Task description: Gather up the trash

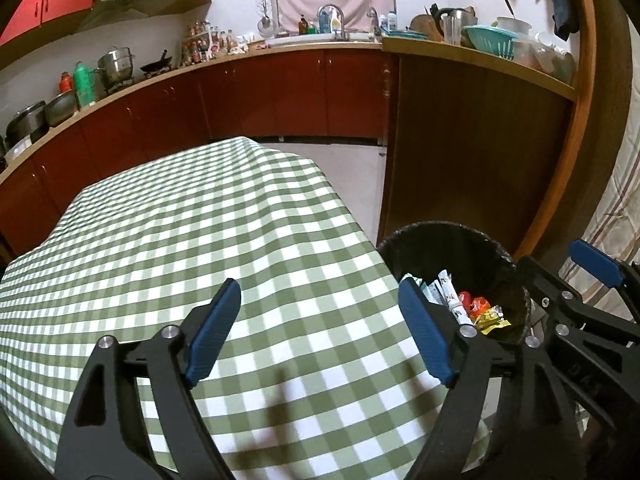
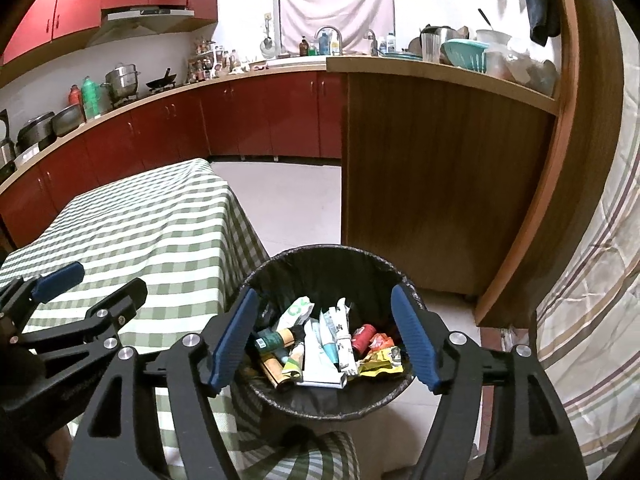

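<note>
A black-lined trash bin stands on the floor beside the table's right edge; it also shows in the left wrist view. It holds several pieces of trash: wrappers, a small red can, tubes, cartons. My right gripper is open and empty, hovering right above the bin. My left gripper is open and empty above the green-checked tablecloth, left of the bin. Each gripper shows at the edge of the other's view.
A wooden counter end stands just behind the bin. A striped curtain hangs at the right. Red kitchen cabinets with pots and a sink run along the back. White tiled floor lies between table and counter.
</note>
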